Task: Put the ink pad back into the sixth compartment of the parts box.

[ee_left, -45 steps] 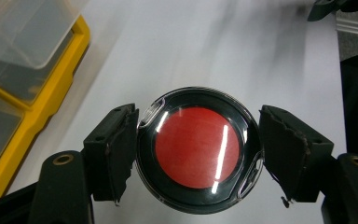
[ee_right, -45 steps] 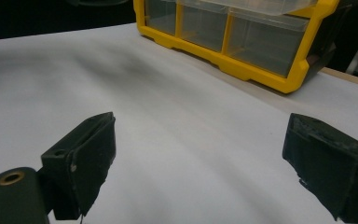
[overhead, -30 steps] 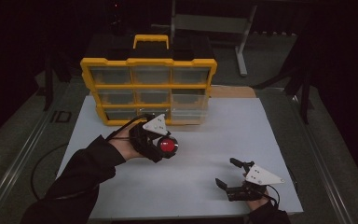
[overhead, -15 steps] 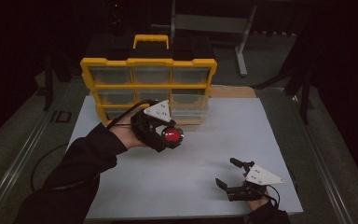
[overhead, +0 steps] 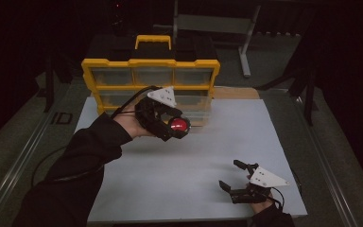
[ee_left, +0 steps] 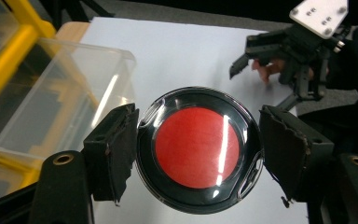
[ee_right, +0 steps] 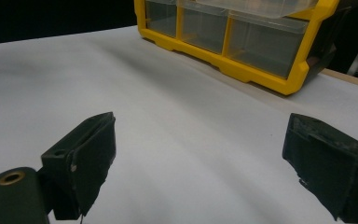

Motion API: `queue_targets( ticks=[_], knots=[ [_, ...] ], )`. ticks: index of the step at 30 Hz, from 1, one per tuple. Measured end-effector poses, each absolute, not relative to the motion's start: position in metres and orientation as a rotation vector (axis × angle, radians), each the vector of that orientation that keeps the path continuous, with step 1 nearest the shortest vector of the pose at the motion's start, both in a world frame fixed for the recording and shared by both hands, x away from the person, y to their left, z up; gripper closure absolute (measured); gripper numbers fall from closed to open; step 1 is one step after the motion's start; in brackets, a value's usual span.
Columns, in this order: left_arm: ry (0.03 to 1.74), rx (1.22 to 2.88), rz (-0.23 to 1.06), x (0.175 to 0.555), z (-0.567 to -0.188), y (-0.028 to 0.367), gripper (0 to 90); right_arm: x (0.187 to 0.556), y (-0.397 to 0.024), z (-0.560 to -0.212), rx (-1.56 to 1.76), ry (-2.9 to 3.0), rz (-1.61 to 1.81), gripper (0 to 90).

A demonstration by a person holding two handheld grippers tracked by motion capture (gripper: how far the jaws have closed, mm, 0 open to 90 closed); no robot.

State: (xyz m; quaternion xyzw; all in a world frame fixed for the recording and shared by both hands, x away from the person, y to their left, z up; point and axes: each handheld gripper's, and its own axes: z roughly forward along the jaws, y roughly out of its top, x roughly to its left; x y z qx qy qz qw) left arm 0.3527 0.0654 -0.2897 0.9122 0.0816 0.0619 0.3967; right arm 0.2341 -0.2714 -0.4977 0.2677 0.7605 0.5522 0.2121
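I had the left gripper [overhead: 172,124] clamped on the round red-faced disc [ee_left: 199,148], both pads pressing its black rim from opposite sides, held in the air above the white mat [overhead: 227,142], just in front of the pulled-out clear drawer [ee_left: 51,102] of the yellow organizer [overhead: 151,71]. The right gripper [overhead: 236,182] rested on the mat, jaws apart and empty. Risk noted: the rim looked smooth and glossy, so the disc could pivot or slip between the pads. It could also clip the drawer's front wall.

the letters "id" [overhead: 62,117] stand on the grey surface left of the white board
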Motion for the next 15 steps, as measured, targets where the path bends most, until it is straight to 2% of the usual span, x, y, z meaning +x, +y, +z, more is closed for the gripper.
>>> queue_targets(
  ticks=[15],
  knots=[
    [0.319, 2.249, 0.177, 0.382, -0.268, 0.061, 30.4, 0.234, -0.271, -0.497, 0.736, 2.113, 1.53, 9.6]
  ],
)
